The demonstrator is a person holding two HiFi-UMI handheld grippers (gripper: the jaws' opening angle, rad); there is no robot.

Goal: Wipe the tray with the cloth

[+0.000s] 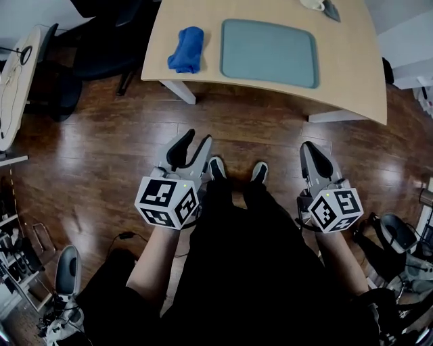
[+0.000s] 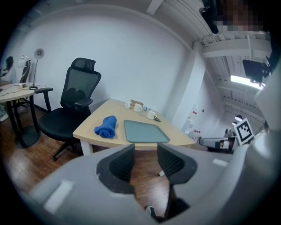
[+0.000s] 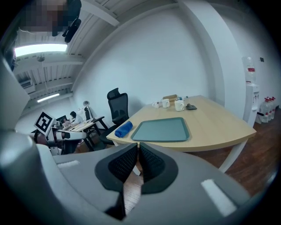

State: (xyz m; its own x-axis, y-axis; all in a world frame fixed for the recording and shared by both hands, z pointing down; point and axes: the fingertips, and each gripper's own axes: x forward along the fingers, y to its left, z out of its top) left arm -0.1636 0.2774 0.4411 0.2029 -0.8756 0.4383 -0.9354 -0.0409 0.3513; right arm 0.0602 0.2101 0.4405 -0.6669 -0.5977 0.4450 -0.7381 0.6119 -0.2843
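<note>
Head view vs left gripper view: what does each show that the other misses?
Head view only: the marker cube on the left tongs. Left gripper view only: the ceiling light, and those tongs' jaws standing apart with nothing between them. Both: the blue cloth lying left of the tray on the table, neither touched.

A: Head view clips the table (image 1: 352,61) at the top edge. Only a sliver of one mug (image 1: 312,4) shows.
B: Dark item (image 3: 191,106) beside the mugs (image 3: 179,104) is too small to identify (same in either gripper view). Office chair (image 1: 101,47) is half hidden behind the table and also clipped.
</note>
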